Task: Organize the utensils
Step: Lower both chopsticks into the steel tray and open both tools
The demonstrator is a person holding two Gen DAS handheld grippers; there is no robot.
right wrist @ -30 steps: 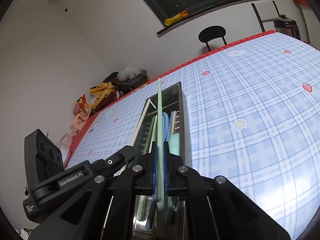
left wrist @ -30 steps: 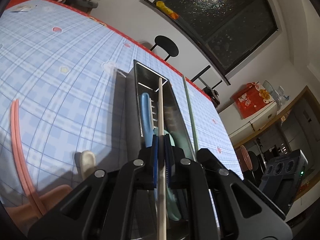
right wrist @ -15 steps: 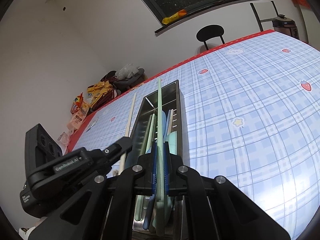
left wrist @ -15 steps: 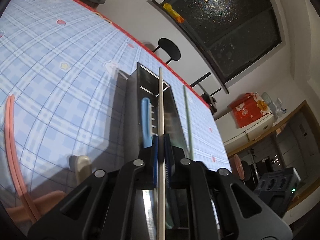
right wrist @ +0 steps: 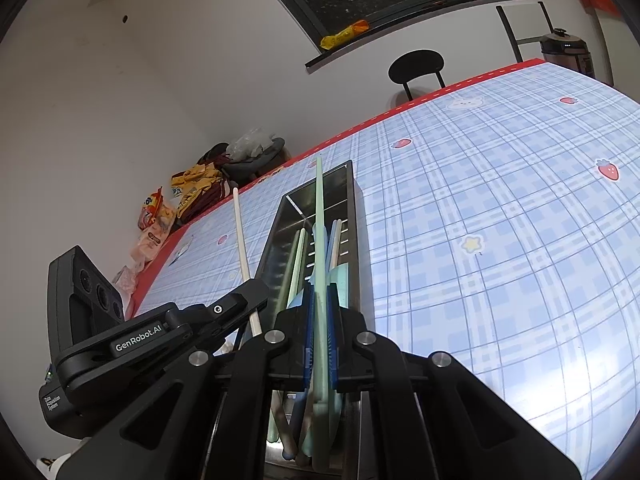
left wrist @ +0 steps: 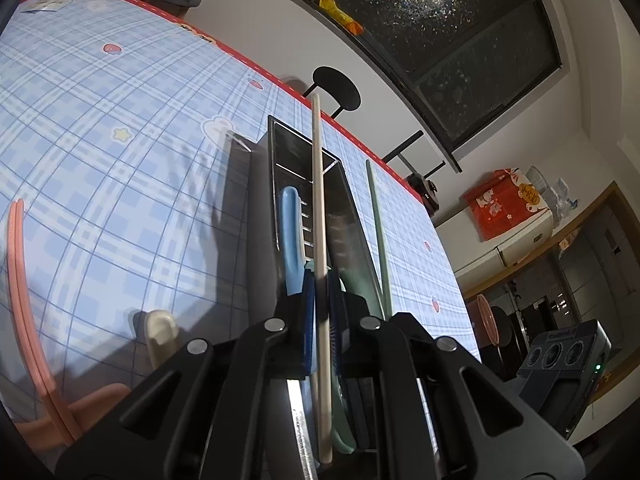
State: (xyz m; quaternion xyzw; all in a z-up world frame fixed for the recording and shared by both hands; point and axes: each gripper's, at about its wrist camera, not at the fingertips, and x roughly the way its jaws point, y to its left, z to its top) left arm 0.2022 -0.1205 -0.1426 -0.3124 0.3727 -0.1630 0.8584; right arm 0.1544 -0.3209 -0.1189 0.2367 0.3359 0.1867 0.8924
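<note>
My left gripper point(left wrist: 321, 308) is shut on a cream chopstick point(left wrist: 319, 200), held lengthwise above the long steel utensil tray point(left wrist: 344, 184). My right gripper point(right wrist: 320, 312) is shut on a pale green chopstick point(right wrist: 319, 216), also lengthwise over the same tray point(right wrist: 356, 200). The tray holds a blue utensil point(left wrist: 290, 220), green utensils and several chopsticks point(right wrist: 296, 256). In the right wrist view the left gripper point(right wrist: 240, 304) sits to the left with the cream chopstick point(right wrist: 241, 236) beside the tray. The green chopstick point(left wrist: 378, 232) shows right of the tray in the left wrist view.
The tray lies on a blue plaid tablecloth point(right wrist: 500, 240) with a red edge. Pink chopsticks point(left wrist: 24, 300) and a cream spoon handle point(left wrist: 158, 328) lie at the near left. A black chair point(right wrist: 416, 66) stands beyond the far edge. Snack bags point(right wrist: 192, 192) lie at the far corner.
The left gripper has tilted up and shifted left with the cream chopstick, which now points above the tray's far end. The right gripper and green chopstick have barely moved.
</note>
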